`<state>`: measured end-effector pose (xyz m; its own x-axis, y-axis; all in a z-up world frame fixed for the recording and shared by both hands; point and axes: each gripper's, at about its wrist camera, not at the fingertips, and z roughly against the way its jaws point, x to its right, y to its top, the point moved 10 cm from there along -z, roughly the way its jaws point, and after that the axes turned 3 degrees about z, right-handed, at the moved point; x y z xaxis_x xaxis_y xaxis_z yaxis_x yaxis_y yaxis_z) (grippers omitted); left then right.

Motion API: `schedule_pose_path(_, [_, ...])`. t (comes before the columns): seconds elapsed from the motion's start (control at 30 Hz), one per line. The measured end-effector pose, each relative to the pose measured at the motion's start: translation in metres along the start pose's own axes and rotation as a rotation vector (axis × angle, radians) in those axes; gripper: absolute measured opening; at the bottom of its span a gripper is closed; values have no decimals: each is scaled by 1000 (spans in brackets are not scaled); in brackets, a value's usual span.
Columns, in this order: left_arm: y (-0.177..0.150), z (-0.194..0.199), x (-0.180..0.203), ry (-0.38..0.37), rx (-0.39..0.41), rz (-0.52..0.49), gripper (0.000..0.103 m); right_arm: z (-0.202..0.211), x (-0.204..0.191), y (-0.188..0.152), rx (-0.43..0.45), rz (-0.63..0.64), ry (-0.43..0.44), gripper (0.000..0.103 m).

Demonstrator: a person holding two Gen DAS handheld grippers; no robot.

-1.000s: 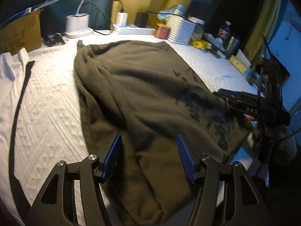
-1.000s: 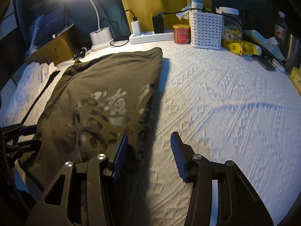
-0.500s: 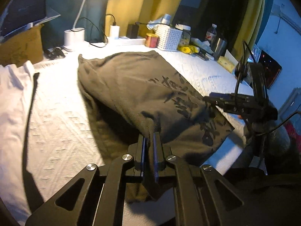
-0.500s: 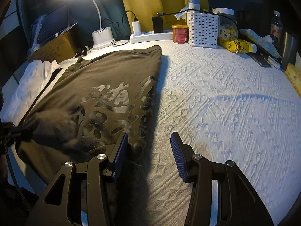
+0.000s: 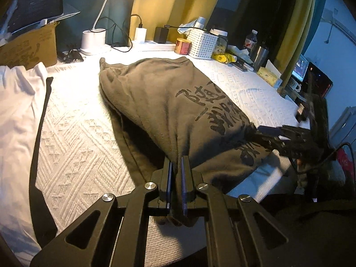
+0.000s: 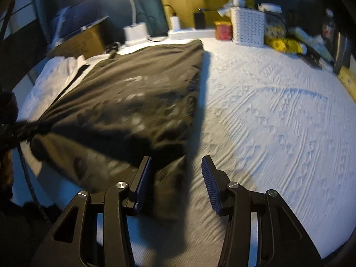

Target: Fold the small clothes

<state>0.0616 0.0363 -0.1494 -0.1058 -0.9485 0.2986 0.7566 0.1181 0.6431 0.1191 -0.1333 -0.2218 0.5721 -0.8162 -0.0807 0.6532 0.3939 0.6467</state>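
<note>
Bare bedspread lies open right; clutter, seemingly a basket, blocks the back.

Matt olive fleece garment (dark print) on a white, raised-pattern woven bedspread.

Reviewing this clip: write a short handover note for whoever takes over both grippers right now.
Left gripper: shut on the near hem of the olive shirt, lifting that fabric into a ridge.
Right gripper: jaws apart, just been closing, pads not pressing; the shirt's near right corner lies between them.
Things: the shirt lies printed side up on the white textured cover; a white garment lies at its left.
Done: one hem grip taken.
Left: probably grip the right corner, fold the shirt, then do the white garment.
</note>
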Motion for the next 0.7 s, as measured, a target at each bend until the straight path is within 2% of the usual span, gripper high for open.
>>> schedule_pose_path(0.03, [-1,0,-1,2,-3,3,5,2,-5,-2,5,10,5,26])
schedule_pose_path(0.07, [-2,1,-1,3,-2,7,5,4,-8,-4,6,12,15,15])
schedule_pose_path(0.13, [-3,3,-2,5,0,12,5,8,-12,-5,15,-7,36,9])
schedule_pose_path(0.2, [-2,6,-2,8,3,13,5,19,-15,-1,60,-19,28,8])
schedule_pose_path(0.37, [-5,6,-5,21,-1,21,5,44,-41,21,150,50,21,8])
schedule_pose_path(0.5, [-14,4,-9,31,-24,16,5,34,-66,16,120,135,22,8])
schedule_pose_path(0.7, [-23,8,-23,61,-31,39,5,25,-56,-9,58,108,-1,8])
